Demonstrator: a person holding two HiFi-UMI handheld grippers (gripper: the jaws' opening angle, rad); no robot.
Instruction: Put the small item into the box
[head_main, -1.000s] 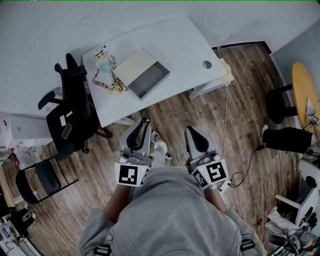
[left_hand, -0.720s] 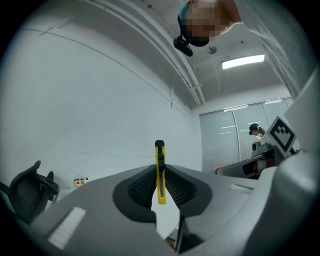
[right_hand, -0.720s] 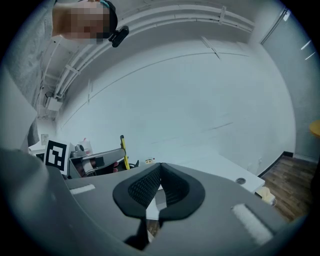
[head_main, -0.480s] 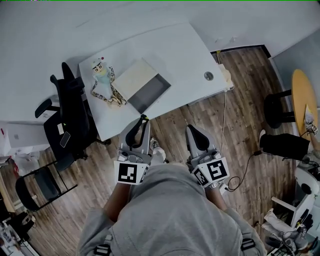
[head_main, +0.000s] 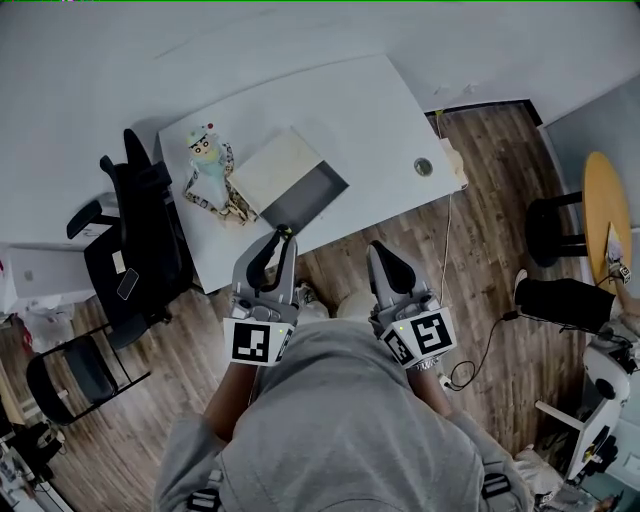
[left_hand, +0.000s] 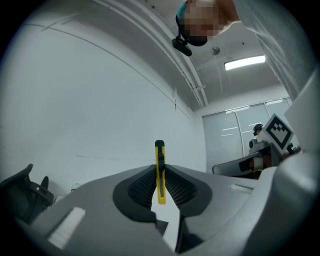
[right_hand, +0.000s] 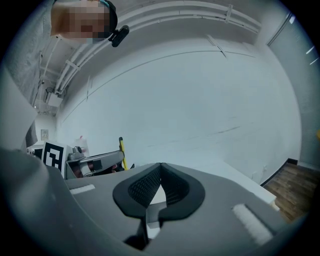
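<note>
From above, the yellow cutter (head_main: 284, 232) is mostly hidden between the jaws holding it.

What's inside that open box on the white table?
The box shows only its dark, bare bottom. The left gripper, holding the yellow knife, covers its near corner.

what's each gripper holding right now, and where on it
The left gripper pinches a yellow box cutter by its lower part, its top end poking past the jaws. The right gripper is shut, empty.
</note>
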